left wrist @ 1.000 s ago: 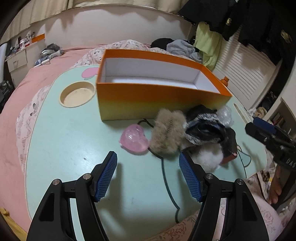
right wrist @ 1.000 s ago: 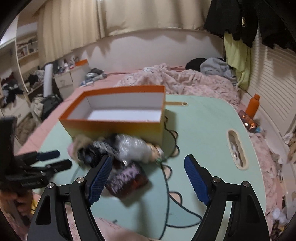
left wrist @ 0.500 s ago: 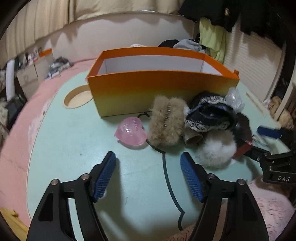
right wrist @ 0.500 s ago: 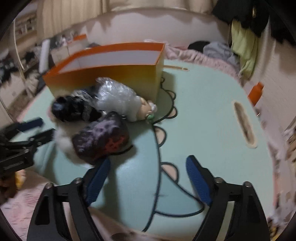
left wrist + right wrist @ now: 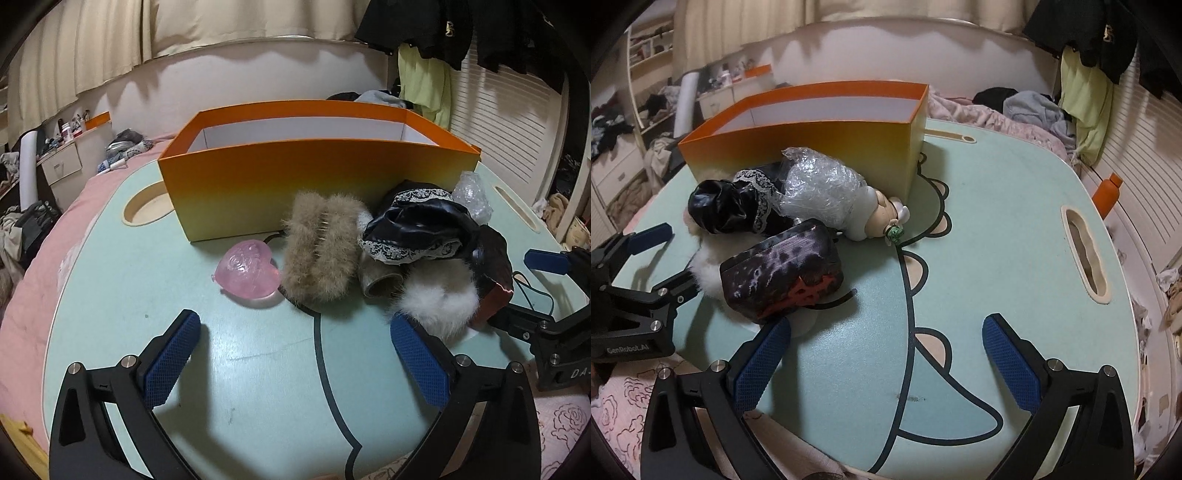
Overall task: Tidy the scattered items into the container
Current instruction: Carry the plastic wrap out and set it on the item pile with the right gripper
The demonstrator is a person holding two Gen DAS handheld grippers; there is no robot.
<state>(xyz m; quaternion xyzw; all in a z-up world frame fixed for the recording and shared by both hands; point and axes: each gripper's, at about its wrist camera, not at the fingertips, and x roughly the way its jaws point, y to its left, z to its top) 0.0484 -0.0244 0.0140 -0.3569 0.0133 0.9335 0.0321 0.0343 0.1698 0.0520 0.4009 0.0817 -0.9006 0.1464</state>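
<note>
Both grippers hung low over the table [image 5: 110, 295] with nothing yet between their jaws. The left gripper [image 5: 295, 358] had just been opening and stood wide apart over bare tabletop; the right gripper [image 5: 886, 354] had likewise just spread wide, its left pad just beside the dark pouch [image 5: 783, 273].

The items lay bunched against the near wall of the orange box [image 5: 314, 170], none visibly in it: a pink heart [image 5: 249, 268], a tan fur clip [image 5: 321, 247], a black lace cloth [image 5: 413, 229], a white puff [image 5: 436, 302], and a wrapped doll [image 5: 827, 188]. The floor of the box was hidden from both cameras, so I could not tell whether it was empty.

The step in hand looked like a first pick, one item per gripper. For the left, the heart was the fair choice: it sat apart from the pile and near the jaws. It looked smooth and rounded, so the pads should have closed across its widest part and low, near the table. For the right, the pouch was nearest; a grip across its short sides would have held it, taking care not to drag the puff beneath it. Each lift had to clear the box rim.
</note>
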